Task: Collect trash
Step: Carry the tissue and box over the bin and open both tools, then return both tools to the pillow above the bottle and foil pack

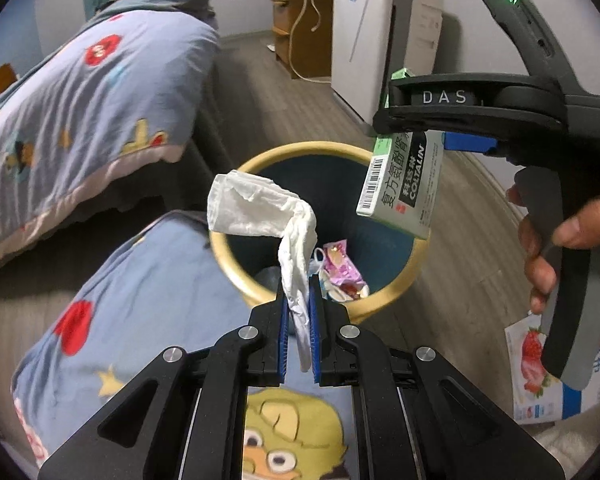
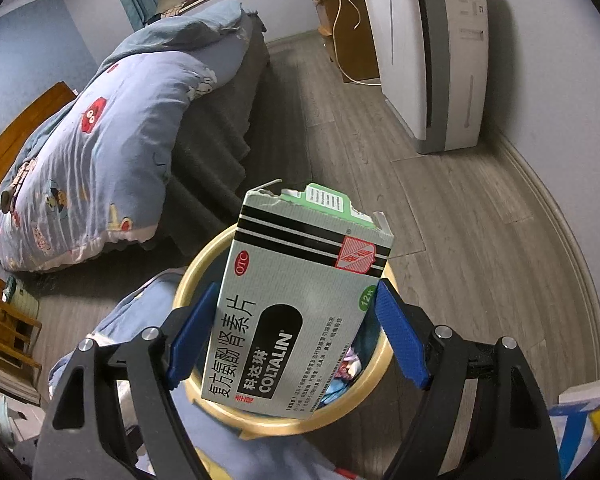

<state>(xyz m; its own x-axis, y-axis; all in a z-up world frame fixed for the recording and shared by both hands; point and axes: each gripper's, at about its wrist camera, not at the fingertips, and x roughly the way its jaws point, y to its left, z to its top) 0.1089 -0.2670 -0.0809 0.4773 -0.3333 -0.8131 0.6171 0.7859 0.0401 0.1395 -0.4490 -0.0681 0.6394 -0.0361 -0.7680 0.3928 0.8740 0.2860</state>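
**A:** Where's the trash?

**B:** Two pieces, both in the air. White crumpled tissue (image 1: 260, 210) is pinched at its lower end between the blue pads (image 1: 283, 344) of the left gripper (image 1: 299, 344). The rest sticks up past the fingertips and flops left, over the near rim of the bin (image 1: 256, 160).

**A:** Left jaws?

**B:** Nearly pressed together, only the tissue between them.

**A:** The other piece?

**B:** Medicine box (image 2: 300, 304), grey-green, "COLTALIN" printed on it, top flap torn open. It sits lengthwise between the fingers of the right gripper (image 2: 300, 336), torn end pointing away from the camera. Jaws spread wide. The left blue pad (image 2: 192, 340) lies against the box edge; at the right pad (image 2: 400, 340) I can't tell touching from just beside.

**A:** Relative to the bin?

**B:** Right above it. In the right wrist view the box covers most of the opening. From the left wrist view it hangs tilted from the right gripper (image 1: 432, 128) over the far right rim, barcode end lowest.

**A:** Bin contents?

**B:** Yellow rim, dark blue inside. A pink wrapper (image 1: 342, 268) and other scraps at the bottom.

**A:** Surroundings?

**B:** Wood-look floor (image 2: 480, 220), a bed with a blue cartoon quilt (image 2: 100, 152) to the left, a white appliance (image 2: 428, 52) against the far wall. A hand (image 1: 560, 252) grips the right gripper's handle, with a strawberry-print carton (image 1: 536, 364) on the floor below it.
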